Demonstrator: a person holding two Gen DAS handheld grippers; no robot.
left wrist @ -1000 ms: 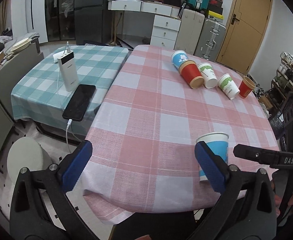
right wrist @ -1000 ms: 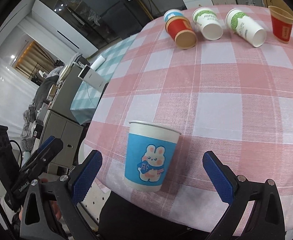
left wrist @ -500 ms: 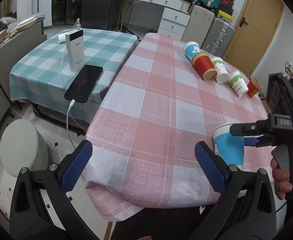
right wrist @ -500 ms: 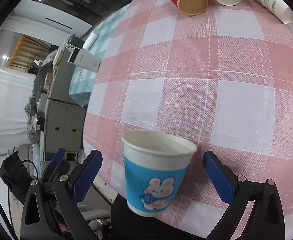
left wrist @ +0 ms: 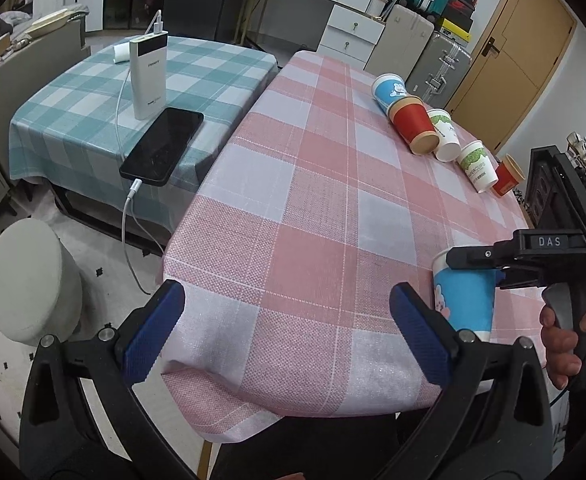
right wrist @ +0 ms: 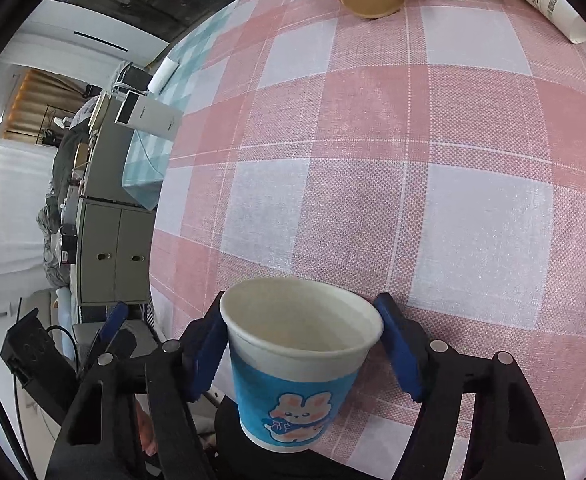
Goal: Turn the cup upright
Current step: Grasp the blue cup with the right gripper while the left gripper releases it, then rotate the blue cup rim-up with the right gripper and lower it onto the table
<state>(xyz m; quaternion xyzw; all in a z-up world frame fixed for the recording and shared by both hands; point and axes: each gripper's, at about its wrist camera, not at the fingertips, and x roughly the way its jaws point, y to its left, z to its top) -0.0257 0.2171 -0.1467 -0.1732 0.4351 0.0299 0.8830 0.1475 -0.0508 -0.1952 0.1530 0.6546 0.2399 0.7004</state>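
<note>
the blue bunny cup point(right wrist: 299, 372) stands upright, mouth up, at the near edge of the pink checked table point(right wrist: 393, 140), and the right gripper point(right wrist: 303, 354) has its blue pads closed against the cup's sides just under the white rim. from the left wrist view the same cup point(left wrist: 463, 292) shows at the right, with the right gripper's black body across its rim and a hand point(left wrist: 565, 340) on the grip. the left gripper point(left wrist: 289, 330) hangs over the table's near corner with its jaws wide, holding nothing. a row of tipped cups point(left wrist: 417, 128) lies at the far side, well apart.
</note>
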